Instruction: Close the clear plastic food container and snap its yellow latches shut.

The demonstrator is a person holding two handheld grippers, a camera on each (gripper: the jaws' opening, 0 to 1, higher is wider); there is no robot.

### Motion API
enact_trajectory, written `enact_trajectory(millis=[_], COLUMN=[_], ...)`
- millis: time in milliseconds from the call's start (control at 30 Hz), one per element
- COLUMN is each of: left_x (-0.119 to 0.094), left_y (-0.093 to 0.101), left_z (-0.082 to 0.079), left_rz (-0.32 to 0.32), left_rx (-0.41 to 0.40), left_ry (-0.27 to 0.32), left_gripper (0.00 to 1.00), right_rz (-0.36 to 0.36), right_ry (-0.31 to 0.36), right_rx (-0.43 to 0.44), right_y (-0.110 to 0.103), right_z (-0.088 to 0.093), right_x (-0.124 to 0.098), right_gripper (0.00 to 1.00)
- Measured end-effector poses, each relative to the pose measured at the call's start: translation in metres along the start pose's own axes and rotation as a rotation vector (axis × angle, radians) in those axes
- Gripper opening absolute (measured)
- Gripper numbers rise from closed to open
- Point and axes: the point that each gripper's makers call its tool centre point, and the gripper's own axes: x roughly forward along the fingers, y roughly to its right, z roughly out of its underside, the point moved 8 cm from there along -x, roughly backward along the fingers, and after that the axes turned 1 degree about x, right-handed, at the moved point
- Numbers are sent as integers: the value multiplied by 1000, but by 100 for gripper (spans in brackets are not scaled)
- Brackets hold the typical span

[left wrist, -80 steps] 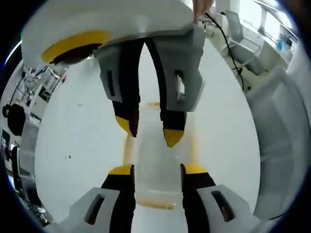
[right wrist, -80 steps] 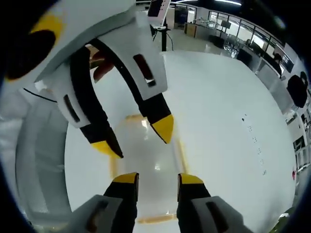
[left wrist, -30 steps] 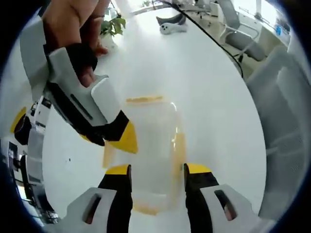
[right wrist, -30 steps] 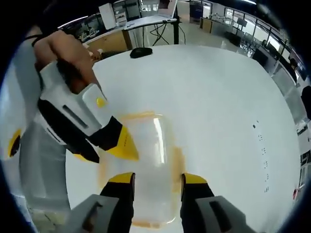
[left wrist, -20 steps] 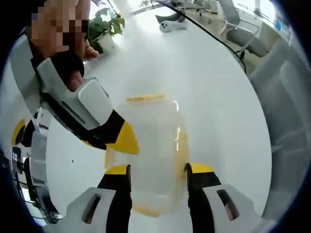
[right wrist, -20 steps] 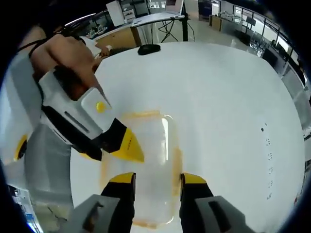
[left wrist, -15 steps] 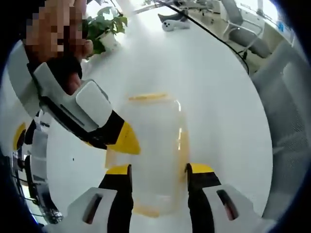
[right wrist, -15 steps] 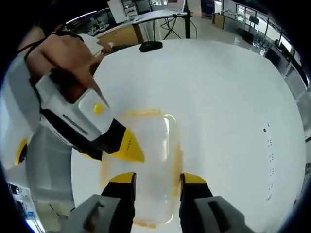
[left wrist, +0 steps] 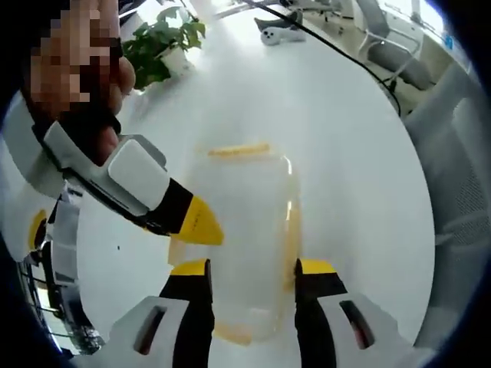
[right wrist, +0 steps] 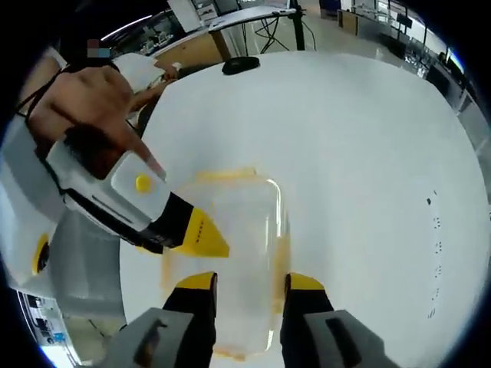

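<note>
Clutter first: in the left gripper view there's a potted plant at the far edge of the white table, a dark cable snaking across near a small white-and-dark gadget, and office chairs off to the side past the table. The right gripper view has a black mouse-shaped thing sitting at the far end of the table, with desks and a tripod-looking stand behind it, and some tiny dark specks on the tabletop. The clear plastic food container sits flat on the table right in front of both grippers, lid on as far as I can tell, with yellow latches showing at the far end, along one long side and at the near end. In the right gripper view the same container lies straight ahead too. The left gripper has its jaws apart, straddling the near end of the box, nothing pinched between them. The right gripper looks the same in its own view, jaws spread over the near end of the container and gripping nothing. Each view also has the other gripper poking in from the side, held in a person's hand, its yellow tip right at the container's long edge; can't tell if that tip is actually touching the latch.
</note>
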Motion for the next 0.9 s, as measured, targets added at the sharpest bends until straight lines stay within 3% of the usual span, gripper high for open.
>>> enact_trajectory(millis=[433,533,600,700,900], left_x=[-3,-7,-11,-12,-18], left_y=[2,6,8,11,12], left_z=[0,-3,-5,-1,5], left_rz=[-5,11,47,83,100], left_rx=[25,34,25,21,33], left_ry=[25,50,79,74,64], left_gripper=[40,36,33,47,45], right_rz=[50,70,63,60,93], right_ry=[-25,-13,-12,3,8], right_rx=[-29,-4,57,79,85], right_y=[-5,-6,-8,-9,-13], right_z=[-3,1,6,12,21], right_x=[-2,-5,-5,-5,-15], right_gripper=[32,32,34,40,44])
